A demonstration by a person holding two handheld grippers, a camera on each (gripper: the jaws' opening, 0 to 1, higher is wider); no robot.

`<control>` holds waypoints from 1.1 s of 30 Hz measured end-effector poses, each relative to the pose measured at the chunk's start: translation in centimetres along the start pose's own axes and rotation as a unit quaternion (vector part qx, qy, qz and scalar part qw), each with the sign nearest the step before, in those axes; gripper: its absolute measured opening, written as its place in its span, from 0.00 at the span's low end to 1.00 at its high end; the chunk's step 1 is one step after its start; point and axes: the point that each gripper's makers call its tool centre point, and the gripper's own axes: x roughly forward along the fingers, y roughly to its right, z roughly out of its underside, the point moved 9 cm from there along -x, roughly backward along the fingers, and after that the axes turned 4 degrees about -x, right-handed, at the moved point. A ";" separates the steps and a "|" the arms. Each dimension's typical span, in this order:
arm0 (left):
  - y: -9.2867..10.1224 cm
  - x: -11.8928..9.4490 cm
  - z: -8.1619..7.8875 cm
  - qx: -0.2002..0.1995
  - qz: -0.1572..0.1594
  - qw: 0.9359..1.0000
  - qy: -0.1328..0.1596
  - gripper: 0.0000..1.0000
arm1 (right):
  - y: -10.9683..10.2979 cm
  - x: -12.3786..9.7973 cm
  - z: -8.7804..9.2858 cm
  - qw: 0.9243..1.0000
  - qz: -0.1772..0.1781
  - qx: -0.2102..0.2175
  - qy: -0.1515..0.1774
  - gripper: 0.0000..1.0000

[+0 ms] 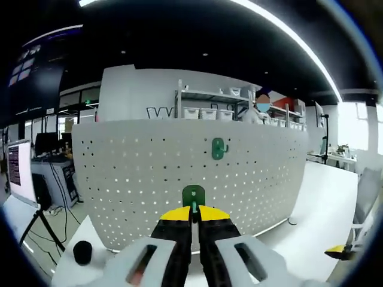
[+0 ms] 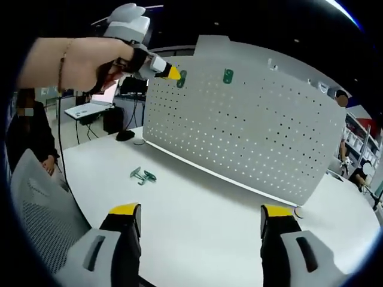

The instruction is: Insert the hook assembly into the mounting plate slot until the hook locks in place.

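1. In the left gripper view, the left gripper (image 1: 193, 216) had its yellow-tipped jaws drawn together on a green hook (image 1: 193, 196), which stuck out just past the tips and stood upright
2. That held hook sat right in front of the white perforated mounting plate (image 1: 137, 179); whether it touched the plate could not be told
3. Higher on the plate, up and to the right of the held hook, a second green hook (image 1: 218, 149) was already seated in the holes
4. In the right gripper view, the right gripper (image 2: 200, 218) hovered low over the white table (image 2: 209, 209) with its jaws wide apart and nothing between them
5. Beyond its left jaw, two spare green hooks (image 2: 142, 176) lay on the table, well apart from both jaws and near the foot of the plate
6. Farther off, a hand (image 2: 72, 63) held the left gripper up at the plate's upper left, the hook at its tip against the board, beside the mounted hook
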 end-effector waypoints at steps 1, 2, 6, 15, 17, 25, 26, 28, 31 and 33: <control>0.0 0.2 -0.2 -0.001 -0.001 1.000 0.002 0.01 | 0.0 0.0 0.0 1.000 0.000 0.001 0.000 0.77; -0.1 0.7 -0.5 -0.004 -0.002 1.000 0.004 0.01 | 0.0 0.0 0.0 1.000 0.000 0.000 0.001 0.77; 0.0 1.8 -1.6 -0.007 -0.005 1.000 0.015 0.01 | -0.1 0.1 0.0 1.000 -0.004 -0.003 -0.003 0.76; 0.5 3.5 -3.0 -0.004 -0.012 1.000 0.025 0.01 | 0.2 0.1 0.2 1.000 -0.001 0.004 -0.011 0.76; 0.6 4.0 -3.2 0.004 -0.018 1.000 0.023 0.01 | 0.2 0.1 0.2 1.000 -0.002 0.004 -0.010 0.76; 1.0 5.7 -3.6 -0.008 -0.017 1.000 0.025 0.01 | 0.1 0.3 0.4 1.000 -0.009 0.007 -0.016 0.75; 1.0 6.0 -3.7 -0.009 -0.018 0.999 0.026 0.01 | 0.1 0.3 0.4 1.000 -0.010 0.008 -0.017 0.75; 1.0 6.5 -3.8 -0.013 -0.022 0.999 0.026 0.01 | 0.1 0.3 0.3 1.000 -0.009 0.008 -0.013 0.75; 1.0 7.0 -3.9 -0.013 -0.030 0.999 0.022 0.01 | 0.3 0.3 0.4 1.000 -0.007 0.012 -0.015 0.74; 1.1 7.2 -4.0 -0.019 -0.035 0.999 0.024 0.01 | 0.3 0.3 0.5 1.000 -0.007 0.015 -0.019 0.73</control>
